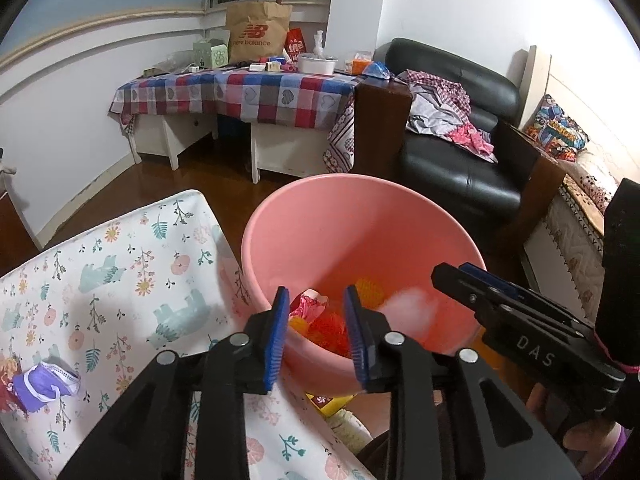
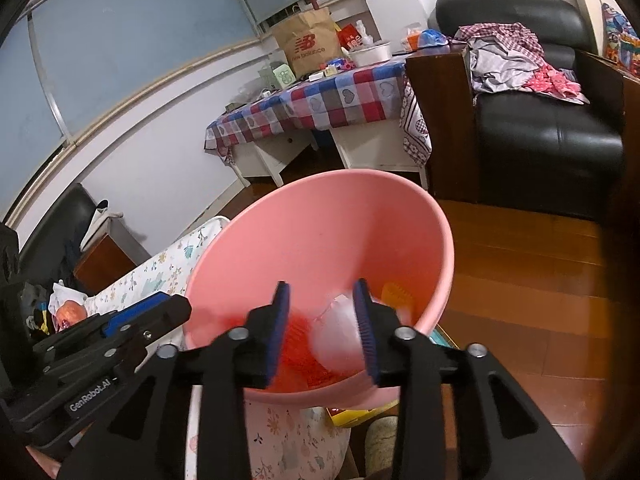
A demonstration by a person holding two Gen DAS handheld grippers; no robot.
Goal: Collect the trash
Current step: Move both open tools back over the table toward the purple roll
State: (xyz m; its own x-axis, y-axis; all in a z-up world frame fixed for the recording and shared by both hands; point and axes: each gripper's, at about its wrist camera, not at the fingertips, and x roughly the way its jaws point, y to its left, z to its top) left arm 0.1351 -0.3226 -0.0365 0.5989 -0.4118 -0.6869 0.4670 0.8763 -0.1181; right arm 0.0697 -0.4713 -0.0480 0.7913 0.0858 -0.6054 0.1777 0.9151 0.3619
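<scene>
A pink plastic basin (image 1: 320, 216) (image 2: 320, 216) stands beside the floral-covered table (image 1: 120, 264). It holds red and orange net wrappers (image 1: 332, 330) (image 2: 300, 344) and a blurred white piece (image 1: 412, 304) (image 2: 340, 332). My left gripper (image 1: 316, 320) is open and empty over the basin's near rim. My right gripper (image 2: 322, 316) is open above the basin, with the blurred white piece between its fingers and apart from them; it shows from the side in the left wrist view (image 1: 464, 280). A crumpled purple and white wrapper (image 1: 44, 386) lies on the table at far left.
A checkered-cloth table (image 1: 248, 96) with a paper bag (image 1: 256, 32) and clutter stands at the back. A black armchair (image 1: 460, 168) with clothes stands at right. A yellow box (image 1: 332, 402) lies under the basin. Wooden floor (image 2: 520, 280) lies right.
</scene>
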